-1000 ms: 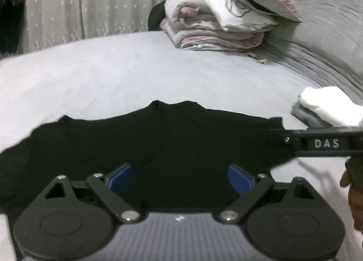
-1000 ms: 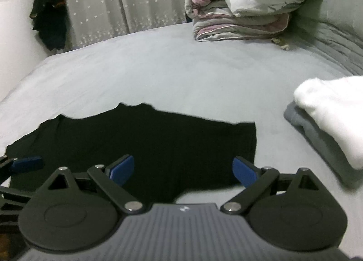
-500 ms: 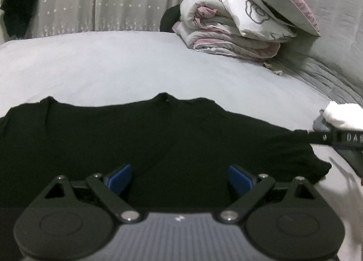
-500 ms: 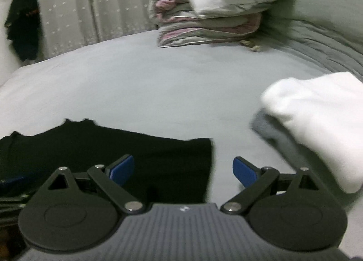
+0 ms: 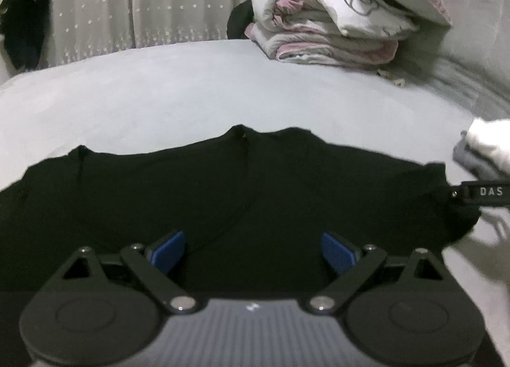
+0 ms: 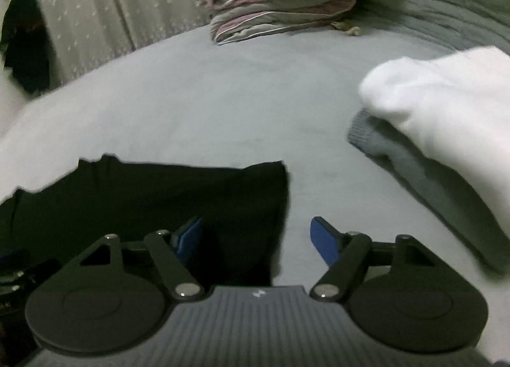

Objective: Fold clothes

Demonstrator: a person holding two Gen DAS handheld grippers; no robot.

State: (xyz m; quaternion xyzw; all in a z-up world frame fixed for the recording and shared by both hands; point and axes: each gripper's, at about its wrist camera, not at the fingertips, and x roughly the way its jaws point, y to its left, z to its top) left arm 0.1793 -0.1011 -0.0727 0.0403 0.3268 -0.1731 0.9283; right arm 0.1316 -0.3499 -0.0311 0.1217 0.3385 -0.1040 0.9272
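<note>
- A black T-shirt [image 5: 242, 188] is shown spread flat on the grey bedsheet [image 5: 178, 89], its neckline turned toward the far side.
- The left gripper [image 5: 253, 252] is held low over the shirt's middle, its blue pads wide apart, with nothing clamped.
- The right gripper [image 6: 256, 239] is placed at the shirt's right edge; its jaws are closing, with that edge between the pads but not yet pinched.
- A white folded garment [image 6: 446, 105] is stacked on a grey one [image 6: 420, 176] to the right.
- Folded bedding [image 5: 328, 32] is seen at the far side.
</note>
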